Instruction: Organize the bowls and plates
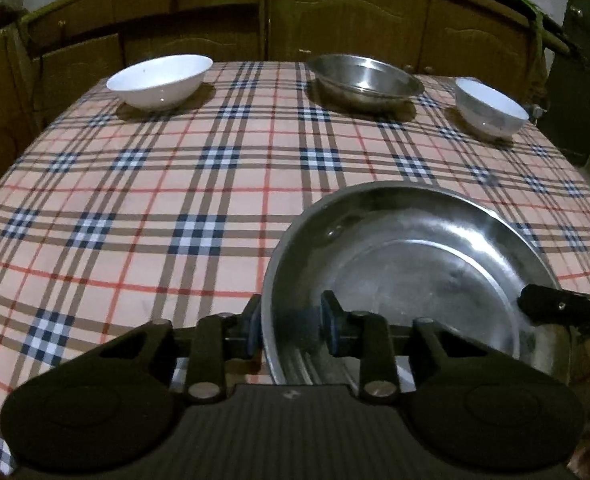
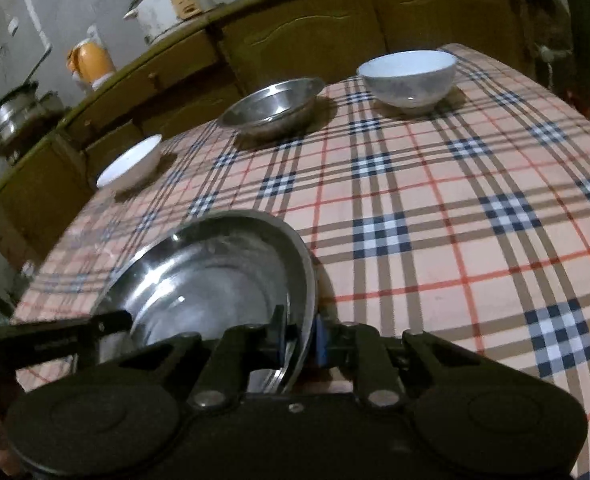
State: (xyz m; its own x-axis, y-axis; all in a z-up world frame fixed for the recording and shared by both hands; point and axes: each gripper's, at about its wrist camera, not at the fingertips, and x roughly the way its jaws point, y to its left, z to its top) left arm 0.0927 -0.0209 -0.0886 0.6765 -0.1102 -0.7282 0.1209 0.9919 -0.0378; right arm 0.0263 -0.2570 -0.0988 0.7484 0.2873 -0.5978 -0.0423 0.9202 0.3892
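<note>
A wide steel plate (image 1: 415, 272) lies at the near edge of the checked tablecloth (image 1: 175, 200). My left gripper (image 1: 293, 320) straddles the plate's left rim, one blue pad outside, the other pressing on the inner wall. My right gripper (image 2: 301, 336) is shut on the opposite rim of the same plate (image 2: 199, 272). In the left wrist view a black finger (image 1: 555, 308) of the right gripper shows on the plate's right edge. At the far side stand a wide white bowl (image 1: 159, 80), a steel bowl (image 1: 365, 80) and a smaller white bowl (image 1: 491, 108).
Brown wooden cabinets (image 1: 335, 20) run behind the table. On their top stand a white rice cooker (image 2: 171, 0), an orange jar (image 2: 91, 60) and a steel pot (image 2: 15, 120). The cloth hangs over the table's edges on both sides.
</note>
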